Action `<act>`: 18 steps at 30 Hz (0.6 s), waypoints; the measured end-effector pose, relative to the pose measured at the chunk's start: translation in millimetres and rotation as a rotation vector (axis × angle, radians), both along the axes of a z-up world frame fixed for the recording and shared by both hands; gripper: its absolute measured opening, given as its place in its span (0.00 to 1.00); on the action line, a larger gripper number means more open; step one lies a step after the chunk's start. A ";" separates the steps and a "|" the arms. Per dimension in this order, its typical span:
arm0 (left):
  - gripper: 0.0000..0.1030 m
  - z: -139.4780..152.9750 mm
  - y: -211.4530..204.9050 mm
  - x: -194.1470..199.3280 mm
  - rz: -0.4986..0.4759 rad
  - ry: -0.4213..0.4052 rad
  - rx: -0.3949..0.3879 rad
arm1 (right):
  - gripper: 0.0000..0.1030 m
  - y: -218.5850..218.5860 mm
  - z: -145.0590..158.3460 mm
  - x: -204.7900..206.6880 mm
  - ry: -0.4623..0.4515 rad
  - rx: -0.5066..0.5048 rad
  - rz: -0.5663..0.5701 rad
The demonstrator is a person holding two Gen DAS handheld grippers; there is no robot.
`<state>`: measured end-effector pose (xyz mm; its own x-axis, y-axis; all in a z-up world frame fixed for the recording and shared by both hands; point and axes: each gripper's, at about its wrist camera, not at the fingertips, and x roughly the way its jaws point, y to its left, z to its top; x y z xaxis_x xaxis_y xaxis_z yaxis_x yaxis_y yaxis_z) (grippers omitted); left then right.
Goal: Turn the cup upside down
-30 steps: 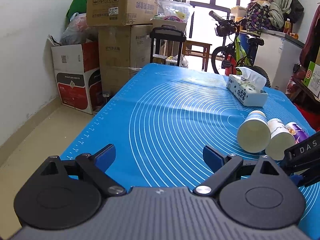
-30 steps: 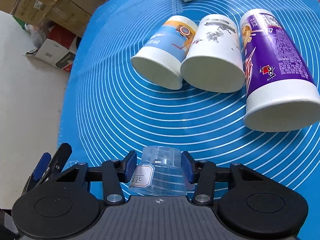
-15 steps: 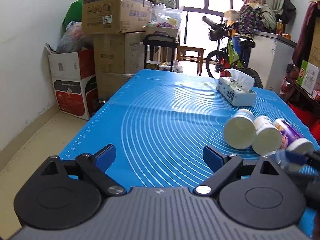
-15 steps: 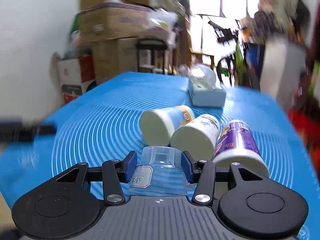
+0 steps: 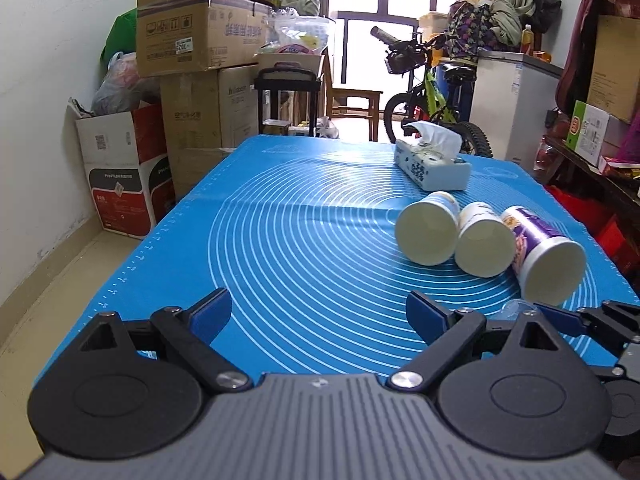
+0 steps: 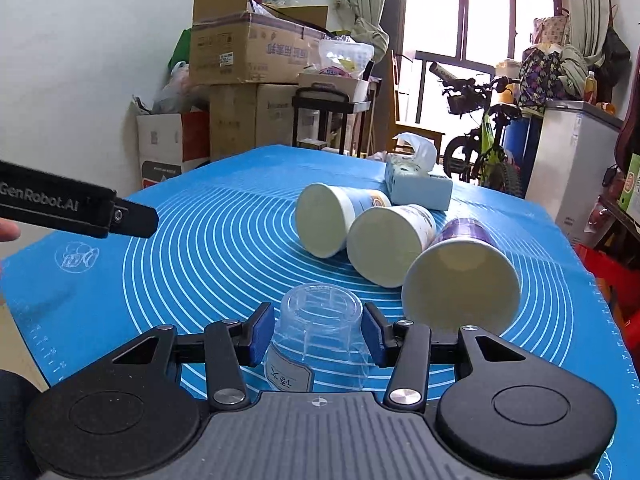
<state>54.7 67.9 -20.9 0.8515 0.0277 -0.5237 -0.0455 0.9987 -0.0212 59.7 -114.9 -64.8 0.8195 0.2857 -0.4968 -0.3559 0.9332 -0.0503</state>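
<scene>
Levelled since before, right gripper [image 6: 318,334] jaws clamp clear labelled cup [image 6: 318,336]; left gripper [image 5: 318,316] jaws gape.

Right hand-held gripper [image 6: 318,336] is gripping a clear plastic cup [image 6: 318,334] between its blue pads [image 6: 260,330], base facing forward, over the blue mat [image 6: 224,248] covering the bench. Three paper cups [image 6: 384,248] are lying on their sides beyond; tissue box [image 6: 418,188] is sitting behind them.
</scene>
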 end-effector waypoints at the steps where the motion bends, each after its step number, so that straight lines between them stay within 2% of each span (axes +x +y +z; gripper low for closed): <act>1: 0.91 0.4 -2.1 -2.2 0.000 -0.001 0.002 | 0.60 -1.2 -0.1 -1.0 0.000 0.005 -0.003; 7: 0.91 4.0 -11.2 -13.1 -0.021 0.007 0.005 | 0.78 -16.1 11.1 -9.5 0.017 0.079 -0.016; 18: 0.91 12.0 -35.3 -45.4 -0.083 0.015 0.016 | 0.81 -73.1 37.4 -48.8 0.065 0.165 -0.113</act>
<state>9.3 32.7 -8.9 0.8433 -0.0337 -0.5364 0.0370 0.9993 -0.0047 10.9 -188.0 -27.4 0.8188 0.2759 -0.5035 -0.2460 0.9610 0.1265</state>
